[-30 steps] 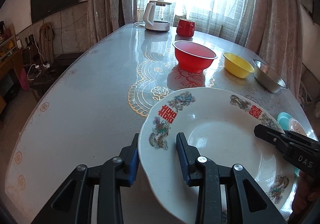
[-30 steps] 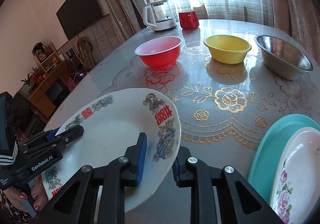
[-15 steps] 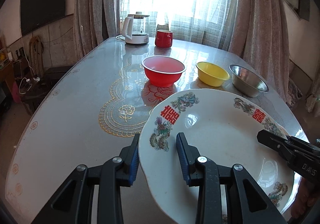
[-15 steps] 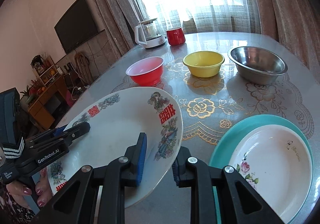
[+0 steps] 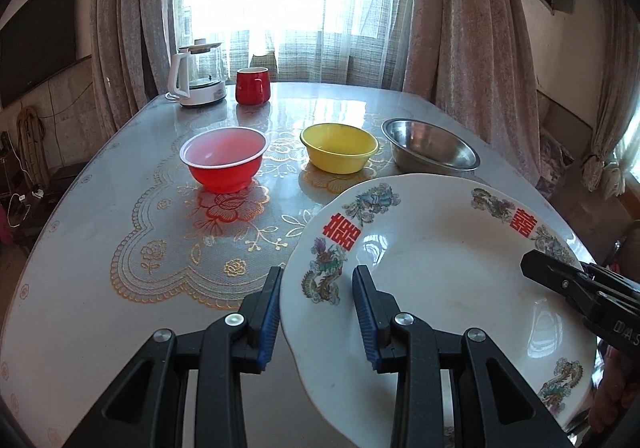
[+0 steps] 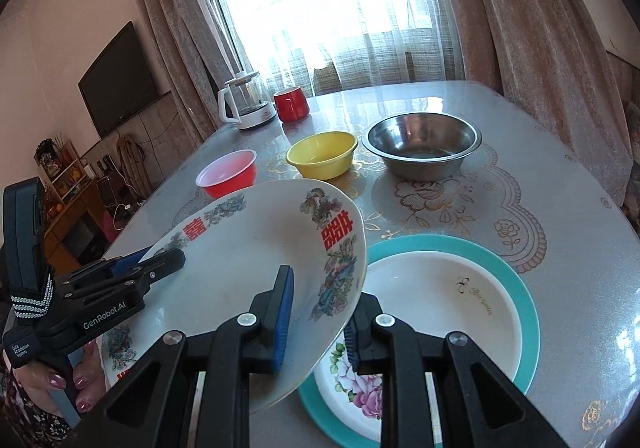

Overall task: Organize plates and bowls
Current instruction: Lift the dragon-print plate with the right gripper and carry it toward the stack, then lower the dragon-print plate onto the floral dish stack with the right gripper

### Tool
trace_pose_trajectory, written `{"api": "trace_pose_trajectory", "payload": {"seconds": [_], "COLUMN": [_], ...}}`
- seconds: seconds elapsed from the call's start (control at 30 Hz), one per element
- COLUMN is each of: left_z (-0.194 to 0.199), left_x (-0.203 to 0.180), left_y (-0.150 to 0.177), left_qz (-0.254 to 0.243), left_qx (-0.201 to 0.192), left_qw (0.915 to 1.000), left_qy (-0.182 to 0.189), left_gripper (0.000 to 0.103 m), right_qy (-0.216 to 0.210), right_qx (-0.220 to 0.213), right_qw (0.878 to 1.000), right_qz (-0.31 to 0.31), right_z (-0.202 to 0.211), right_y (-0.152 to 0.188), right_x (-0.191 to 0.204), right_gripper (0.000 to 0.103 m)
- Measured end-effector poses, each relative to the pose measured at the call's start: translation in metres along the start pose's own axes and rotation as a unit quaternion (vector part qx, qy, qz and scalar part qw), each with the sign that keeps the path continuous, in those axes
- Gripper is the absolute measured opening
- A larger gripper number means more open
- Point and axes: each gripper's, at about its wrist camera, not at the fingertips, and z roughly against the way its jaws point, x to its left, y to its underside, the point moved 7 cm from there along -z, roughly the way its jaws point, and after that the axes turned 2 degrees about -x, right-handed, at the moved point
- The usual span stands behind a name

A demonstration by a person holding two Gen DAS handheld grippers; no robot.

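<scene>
The left gripper and right gripper each clamp opposite rims of a dragon-patterned plate, carried tilted above the table. To its right, a floral plate sits on a teal plate. Next likely step: level it over that stack, lower, release.

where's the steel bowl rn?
The steel bowl sits on the table at the right end of the bowl row, beside the yellow bowl, beyond the teal plate; in the left wrist view it is upper right.
</scene>
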Motion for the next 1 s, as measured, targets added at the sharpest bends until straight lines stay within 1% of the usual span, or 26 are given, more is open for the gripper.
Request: {"api": "trace_pose_trajectory", "payload": {"seconds": [0.3,0.33,0.37,0.4,0.43,0.47,0.5,0.53,0.57,0.6,0.63,0.67,0.7,0.73,0.77,0.83,0.87,0.9,0.93,0.97,1.0], "left_z": [-0.018,-0.016,-0.012,-0.007,-0.004,-0.002,-0.002,-0.008,-0.017,-0.023,-0.026,-0.029,-0.028,-0.024,-0.019,-0.013,-0.014,-0.017,-0.021,-0.026,-0.034], "left_x": [-0.052,-0.059,-0.073,-0.086,-0.102,-0.115,-0.124,-0.131,-0.132,-0.130,-0.125,-0.118,-0.107,-0.094,-0.081,-0.049,-0.032,-0.017,-0.001,0.013,0.025], "left_y": [0.004,0.003,0.001,-0.001,-0.004,-0.006,-0.006,-0.003,-0.002,-0.002,-0.001,0.001,0.001,0.001,-0.001,-0.004,-0.004,-0.001,0.003,0.008,0.013], "left_qz": [-0.027,-0.034,-0.046,-0.062,-0.096,-0.130,-0.142,-0.149,-0.149,-0.126,-0.105,-0.091,-0.068,-0.041,-0.020,0.014,0.030,0.044,0.061,0.082,0.102], "left_qx": [0.012,0.004,-0.005,-0.016,-0.034,-0.053,-0.068,-0.070,-0.052,-0.041,-0.032,-0.018,-0.013,-0.012,-0.013,-0.016,-0.013,-0.004,0.006,0.010,0.024], "left_qw": [0.9992,0.9988,0.9969,0.9951,0.9928,0.9893,0.9870,0.9855,0.9869,0.9899,0.9919,0.9938,0.9959,0.9968,0.9974,0.9985,0.9986,0.9985,0.9979,0.9965,0.9944], "left_qy": [0.029,0.035,0.064,0.076,0.064,0.040,0.032,0.041,0.036,0.050,0.064,0.061,0.058,0.067,0.067,0.050,0.042,0.032,0.020,0.014,0.015], "left_gripper": [0.034,0.028,0.017,0.018,0.019,0.018,0.018,0.019,0.017,0.014,0.016,0.016,0.016,0.016,0.017,0.017,0.020,0.033,0.041,0.052,0.058], "right_qy": [0.035,0.037,0.037,0.024,0.013,0.012,0.009,0.014,0.039,0.048,0.044,0.039,0.035,0.034,0.028,0.019,0.016,0.013,0.010,0.006,0.002], "right_qx": [-0.006,-0.007,-0.010,-0.013,-0.016,-0.017,-0.001,0.016,0.026,0.024,0.021,0.020,0.022,0.026,0.025,0.029,0.031,0.031,0.030,0.025,0.021], "right_qw": [0.999,0.999,0.999,0.999,1.000,1.000,1.000,0.999,0.997,0.996,0.996,0.997,0.998,0.997,0.998,0.998,0.998,0.998,0.998,0.999,0.998], "right_qz": [-0.024,-0.027,-0.025,-0.022,-0.014,0.004,0.025,0.043,0.061,0.070,0.069,0.060,0.053,0.057,0.057,0.046,0.046,0.047,0.046,0.047,0.052], "right_z": [0.016,0.018,0.019,0.021,0.022,0.022,0.018,0.011,0.003,-0.003,-0.005,-0.007,-0.008,-0.009,-0.009,-0.011,-0.011,-0.011,-0.012,-0.010,-0.010], "right_y": [0.008,0.009,0.010,0.009,0.009,0.009,0.012,0.017,0.021,0.023,0.021,0.020,0.018,0.016,0.014,0.013,0.013,0.013,0.014,0.015,0.016], "right_x": [-0.049,-0.054,-0.057,-0.057,-0.054,-0.048,-0.040,-0.033,-0.032,-0.032,-0.033,-0.035,-0.037,-0.037,-0.037,-0.040,-0.041,-0.041,-0.041,-0.041,-0.041], "right_gripper": [0.022,0.022,0.021,0.017,0.011,0.011,0.012,0.013,0.017,0.018,0.018,0.017,0.017,0.017,0.016,0.016,0.016,0.016,0.016,0.016,0.016]}}
